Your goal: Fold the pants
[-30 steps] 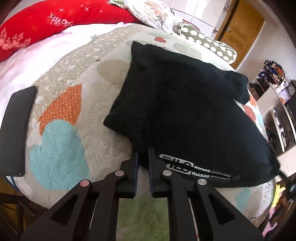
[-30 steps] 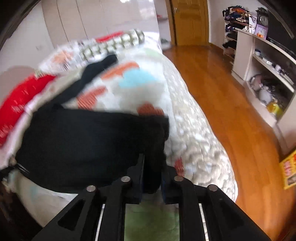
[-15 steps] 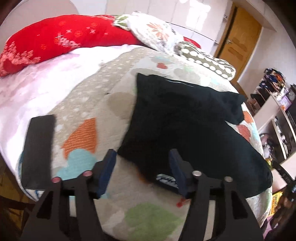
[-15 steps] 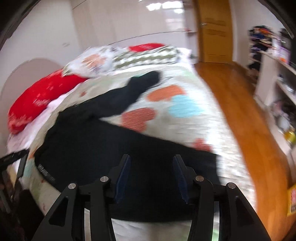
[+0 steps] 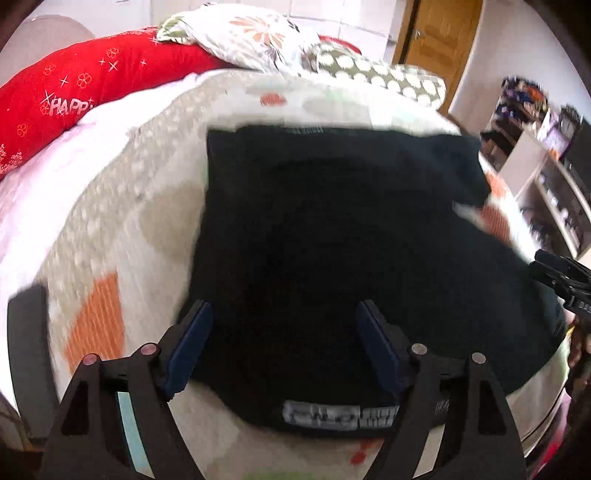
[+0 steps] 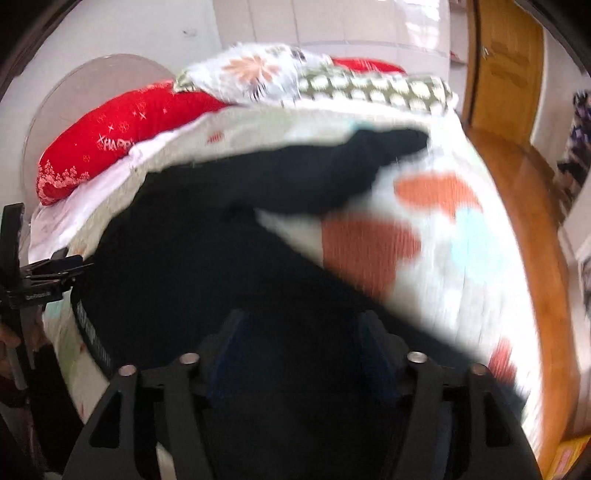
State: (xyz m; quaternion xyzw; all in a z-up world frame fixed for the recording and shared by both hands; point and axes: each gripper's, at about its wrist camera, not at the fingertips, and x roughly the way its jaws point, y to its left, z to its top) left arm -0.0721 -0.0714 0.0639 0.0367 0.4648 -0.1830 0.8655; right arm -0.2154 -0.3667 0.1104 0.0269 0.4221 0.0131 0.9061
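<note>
Black pants point(image 5: 332, 240) lie folded over on the heart-patterned bedspread point(image 5: 122, 229), with the white-lettered waistband point(image 5: 340, 413) toward the near edge. My left gripper point(image 5: 284, 343) hangs over the waistband end, jaws opening, blue pads wide apart and pressing on nothing. In the right wrist view the pants point(image 6: 229, 258) spread across the bed with one leg point(image 6: 362, 162) reaching toward the pillows. My right gripper point(image 6: 299, 350) hovers above the dark cloth, jaws opening, nothing pinched between them. Each view shows the other gripper at its side edge.
A red pillow point(image 5: 85, 88), a floral pillow point(image 5: 255, 33) and a dotted pillow point(image 5: 376, 74) line the head of the bed. A black phone point(image 5: 26, 343) lies at the left edge. A wooden door point(image 6: 502, 74), wood floor point(image 6: 532, 229) and shelves point(image 5: 554, 184) stand to the right.
Both grippers were shut on the pants' near edge a second ago; both have let go and spread their jaws. Both have pulled back and up, and the pants lie flat.
</note>
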